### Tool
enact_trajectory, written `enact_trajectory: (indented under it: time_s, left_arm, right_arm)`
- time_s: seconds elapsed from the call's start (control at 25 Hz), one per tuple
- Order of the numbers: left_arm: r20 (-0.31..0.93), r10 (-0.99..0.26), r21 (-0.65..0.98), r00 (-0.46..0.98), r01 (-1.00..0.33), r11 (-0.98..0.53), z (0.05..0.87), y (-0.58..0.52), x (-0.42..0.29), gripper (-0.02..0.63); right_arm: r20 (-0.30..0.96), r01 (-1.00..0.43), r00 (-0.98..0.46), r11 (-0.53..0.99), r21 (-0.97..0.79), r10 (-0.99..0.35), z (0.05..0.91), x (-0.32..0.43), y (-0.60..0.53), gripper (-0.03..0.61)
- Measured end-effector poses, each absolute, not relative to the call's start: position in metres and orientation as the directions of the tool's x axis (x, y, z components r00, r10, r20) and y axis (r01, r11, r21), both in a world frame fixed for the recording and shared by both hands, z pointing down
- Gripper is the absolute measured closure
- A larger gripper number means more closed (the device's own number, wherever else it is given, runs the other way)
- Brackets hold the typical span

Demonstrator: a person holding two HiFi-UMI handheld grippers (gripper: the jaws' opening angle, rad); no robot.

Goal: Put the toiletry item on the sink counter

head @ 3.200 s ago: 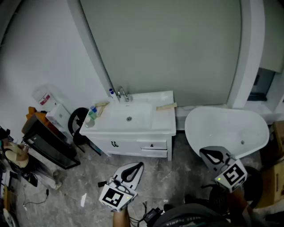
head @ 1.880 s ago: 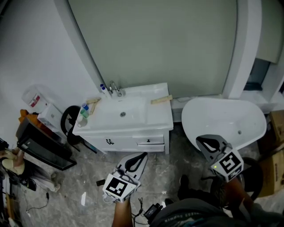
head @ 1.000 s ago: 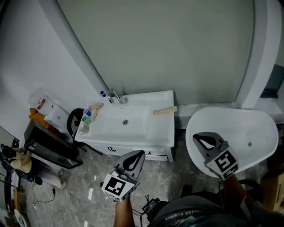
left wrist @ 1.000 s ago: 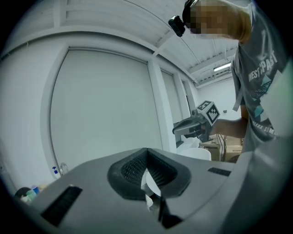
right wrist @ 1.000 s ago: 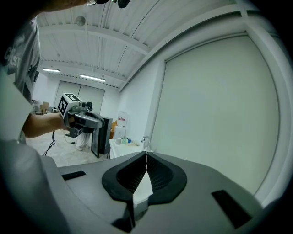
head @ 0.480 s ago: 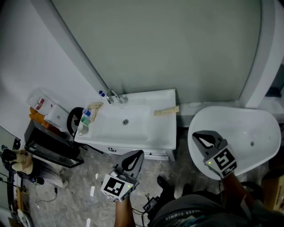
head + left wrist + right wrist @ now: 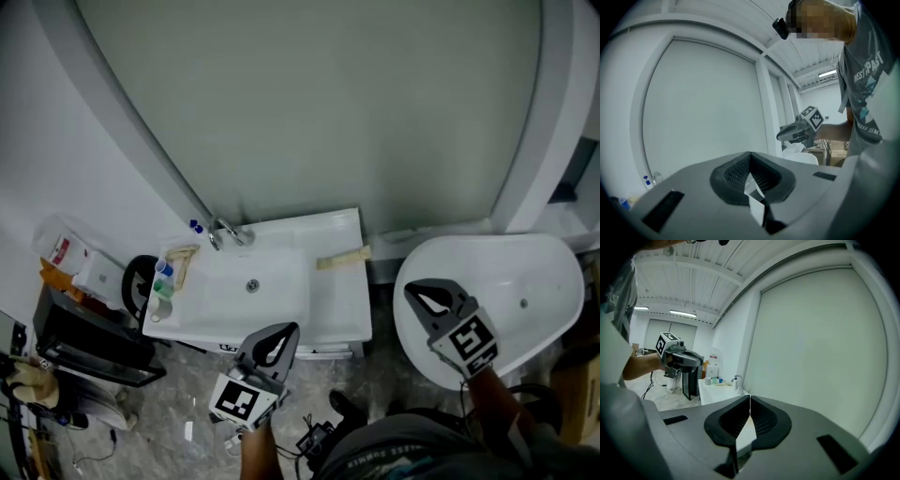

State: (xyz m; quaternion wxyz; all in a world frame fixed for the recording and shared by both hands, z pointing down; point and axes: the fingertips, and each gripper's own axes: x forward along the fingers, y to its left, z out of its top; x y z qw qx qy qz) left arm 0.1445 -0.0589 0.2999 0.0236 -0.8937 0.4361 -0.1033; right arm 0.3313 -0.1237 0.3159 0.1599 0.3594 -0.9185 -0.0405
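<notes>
The white sink counter [image 7: 330, 298] stands against the grey wall, with a faucet [image 7: 225, 232] at its back. On its left end sit small blue and green bottles [image 7: 163, 278] and a beige cloth [image 7: 181, 262]. A flat beige item [image 7: 339, 258] lies at its back right. My left gripper [image 7: 289, 329] hovers over the counter's front edge, shut and empty. My right gripper [image 7: 411, 287] is shut and empty above the white tub's [image 7: 525, 281] left rim. From the right gripper view I see the counter [image 7: 710, 391], the bottles [image 7: 714, 380] and the left gripper [image 7: 680, 360].
A black appliance [image 7: 89, 342] and a white box [image 7: 98, 274] sit on the floor left of the counter. A black wheel [image 7: 136, 281] leans by its side. Cables [image 7: 314, 441] lie on the grey floor at my feet. A white pillar [image 7: 539, 112] rises at the right.
The view has closed in on the sink counter, which now sits lower and further left. Both grippers stay shut and empty, the left one now over the counter's front edge.
</notes>
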Motion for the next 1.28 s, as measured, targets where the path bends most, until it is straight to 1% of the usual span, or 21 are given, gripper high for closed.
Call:
enact_trajectory:
  time_s: [0.16,0.68,0.88,1.28]
  left_arm:
    - [0.141,-0.761,-0.124,0.633,-0.751,-0.648,0.299,-0.083,0.123,0.614]
    - [0.132,-0.695,-0.07,0.707,-0.693,-0.718,0.319,-0.142,0.061,0.614]
    - [0.134,-0.688,-0.039,0.713,-0.69,-0.723,0.329,-0.157,0.051,0.614]
    - [0.199,-0.703,-0.004,0.683,-0.717,-0.697,0.356,-0.196,0.054,0.614]
  right_arm:
    - [0.265,-0.68,-0.658,0.707,0.194,-0.705,0.316,0.317,-0.142,0.549]
    - [0.292,-0.779,-0.537,0.598,0.189,-0.791,0.342,0.274,-0.193,0.548]
    - [0.32,-0.791,-0.523,0.59,0.163,-0.79,0.357,0.266,-0.207,0.548]
    - [0.345,-0.807,-0.522,0.583,0.095,-0.78,0.399,0.274,-0.263,0.546]
